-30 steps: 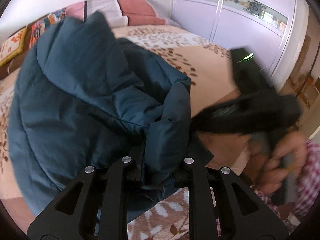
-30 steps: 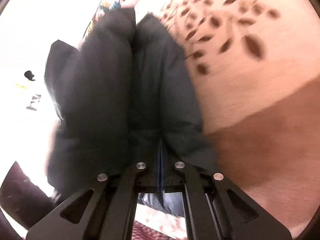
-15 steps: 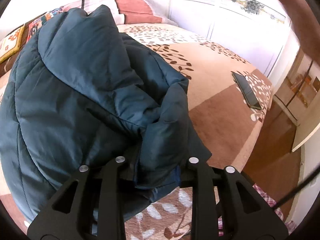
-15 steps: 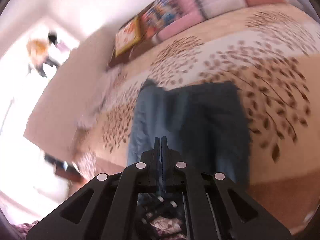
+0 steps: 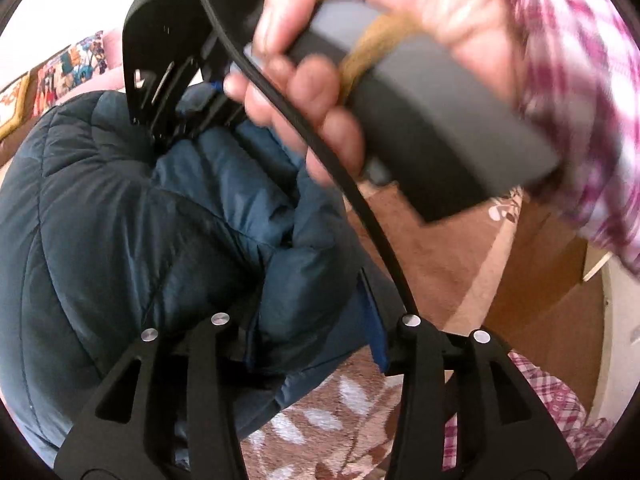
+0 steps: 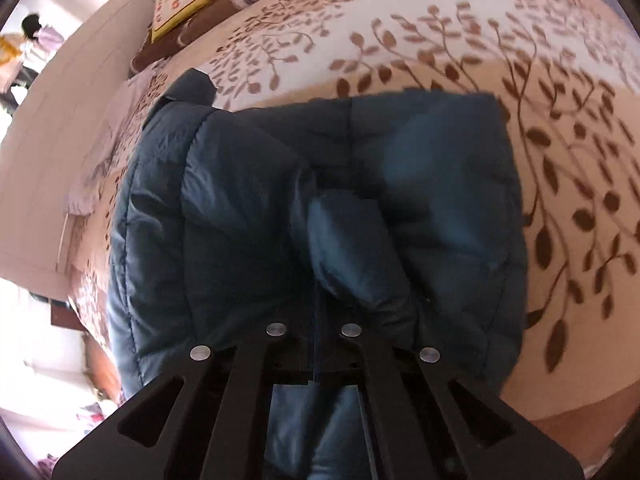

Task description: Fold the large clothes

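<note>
Jacket: a dark teal quilted puffer jacket (image 6: 320, 208) lies bunched on the bed, straight ahead of both tools; in the right wrist view its padded panels are folded inward over the middle.
Left gripper: the left gripper (image 5: 312, 344) stands with its jaws wide apart, a puffy fold of the jacket (image 5: 168, 240) bulging up between them; no clamping shows.
Right gripper: the right gripper (image 6: 314, 360) has its jaws drawn close together, pinching a thin edge of jacket fabric that runs up between the fingers.
Right hand: seen from the left wrist view, a hand (image 5: 320, 92) in a pink plaid sleeve (image 5: 576, 80) grips the right tool's grey handle, above and ahead of the left gripper.
Bed: bedspread (image 6: 560, 160) with brown leaf print surrounds the jacket; patterned pillows (image 6: 184, 0) lie beyond it.
</note>
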{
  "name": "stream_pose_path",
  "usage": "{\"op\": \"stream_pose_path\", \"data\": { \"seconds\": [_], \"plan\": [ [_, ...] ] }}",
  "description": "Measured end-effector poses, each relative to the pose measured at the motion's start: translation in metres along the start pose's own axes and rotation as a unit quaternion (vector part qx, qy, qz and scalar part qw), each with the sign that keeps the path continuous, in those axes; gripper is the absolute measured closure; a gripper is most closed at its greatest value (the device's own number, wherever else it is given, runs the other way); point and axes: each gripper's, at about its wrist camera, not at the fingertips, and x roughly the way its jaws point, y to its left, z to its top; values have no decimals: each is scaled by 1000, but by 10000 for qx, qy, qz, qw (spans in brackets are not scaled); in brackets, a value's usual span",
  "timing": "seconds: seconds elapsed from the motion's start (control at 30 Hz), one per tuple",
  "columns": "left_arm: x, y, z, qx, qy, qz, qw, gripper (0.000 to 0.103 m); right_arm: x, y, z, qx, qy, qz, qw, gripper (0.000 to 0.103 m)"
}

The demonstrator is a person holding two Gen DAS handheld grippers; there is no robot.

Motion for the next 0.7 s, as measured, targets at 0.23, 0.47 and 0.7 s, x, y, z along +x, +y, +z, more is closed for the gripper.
{"op": "stream_pose_path", "data": {
  "seconds": [0.23,0.47,0.7],
  "plan": [
    [-44,28,3,-675,200,-768,9946,62,4,-2,-3,56,-28,24,10000,103],
    [-134,76,-16,-1352,-432,-317,9894,61,-24,6,-14,198,-351,-97,9991,103],
    [-123,119,-41,-2198,-42,403,9747,61,-74,12,-56,247,-873,133,9958,103]
  ]
}}
